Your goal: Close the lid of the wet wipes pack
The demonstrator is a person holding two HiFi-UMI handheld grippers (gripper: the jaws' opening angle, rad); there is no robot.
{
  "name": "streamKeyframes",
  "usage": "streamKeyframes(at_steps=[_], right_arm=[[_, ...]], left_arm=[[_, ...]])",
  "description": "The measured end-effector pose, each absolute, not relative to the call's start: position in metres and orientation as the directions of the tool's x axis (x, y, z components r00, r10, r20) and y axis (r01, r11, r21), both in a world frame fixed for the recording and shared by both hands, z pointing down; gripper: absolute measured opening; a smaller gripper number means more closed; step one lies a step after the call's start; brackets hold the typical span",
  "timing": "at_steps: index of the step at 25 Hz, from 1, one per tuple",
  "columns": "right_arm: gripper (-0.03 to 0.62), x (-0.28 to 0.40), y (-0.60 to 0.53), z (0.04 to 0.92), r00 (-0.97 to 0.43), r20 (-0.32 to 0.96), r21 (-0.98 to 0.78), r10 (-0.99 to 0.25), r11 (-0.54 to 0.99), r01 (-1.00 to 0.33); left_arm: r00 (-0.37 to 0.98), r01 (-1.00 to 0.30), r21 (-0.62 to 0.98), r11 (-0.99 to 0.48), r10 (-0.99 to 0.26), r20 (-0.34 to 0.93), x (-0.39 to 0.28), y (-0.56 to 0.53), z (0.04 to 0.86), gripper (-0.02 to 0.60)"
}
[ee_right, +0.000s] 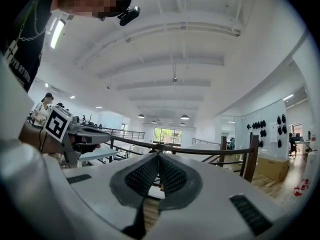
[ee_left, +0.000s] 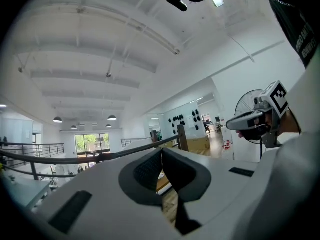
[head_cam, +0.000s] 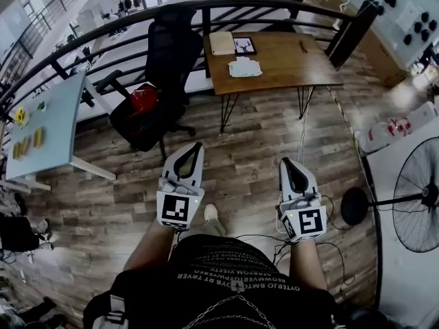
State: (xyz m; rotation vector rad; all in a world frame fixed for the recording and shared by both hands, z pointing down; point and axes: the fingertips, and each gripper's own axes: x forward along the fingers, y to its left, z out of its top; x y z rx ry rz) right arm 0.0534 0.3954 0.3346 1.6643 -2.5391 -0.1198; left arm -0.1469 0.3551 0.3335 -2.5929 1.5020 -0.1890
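- Office chair [head_cam: 161,60], black: stood left of wooden surface [head_cam: 288,64].
- Left hand-held gripper [head_cam: 197,146]: held on near side of surface, jaws pressed together, nothing between.
- Wet wipes pack [head_cam: 245,67], white: laid left of centre on surface, well apart from both grippers; lid state not made out.
- Right hand-held gripper [head_cam: 287,162]: held on near side of surface, jaws together, empty.
- Fan [head_cam: 411,197]: stood right of surface.

floor ahead: bare wood floor [head_cam: 254,149] runs from left tongs [head_cam: 198,146] and right tongs [head_cam: 286,162] to the tabletop [head_cam: 295,64]; straight path open
left: black chair [head_cam: 164,53] just beside the tabletop's left corner, blocks that side
far left: blue table [head_cam: 58,125], well apart
right: fan [head_cam: 418,197]; loose cables [head_cam: 336,204] on floor near right tongs
behind: railing [head_cam: 206,5] closes the far side
tabletop: right half bare; wipes pack [head_cam: 245,67] and notebook [head_cam: 222,43] fill left-middle
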Motion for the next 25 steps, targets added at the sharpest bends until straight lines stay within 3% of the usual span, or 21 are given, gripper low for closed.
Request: streamKeyframes(at_steps=[7,25], right_arm=[[0.017,0.056,0.358,0.335,-0.384,0.046,0.092,-0.922,0.387,-0.917],[0.091,0.037,0.278,0.34,-0.362,0.067,0.08,-0.93,0.367,-0.927]], left_arm=[[0.533,-0.827,-0.185,-0.53,-0.845,0.04,-0.133,0.315,0.332,0.028],[0.572,-0.8,-0.191,-0.569,-0.819,0.043,-0.146,0.234,0.335,0.028]])
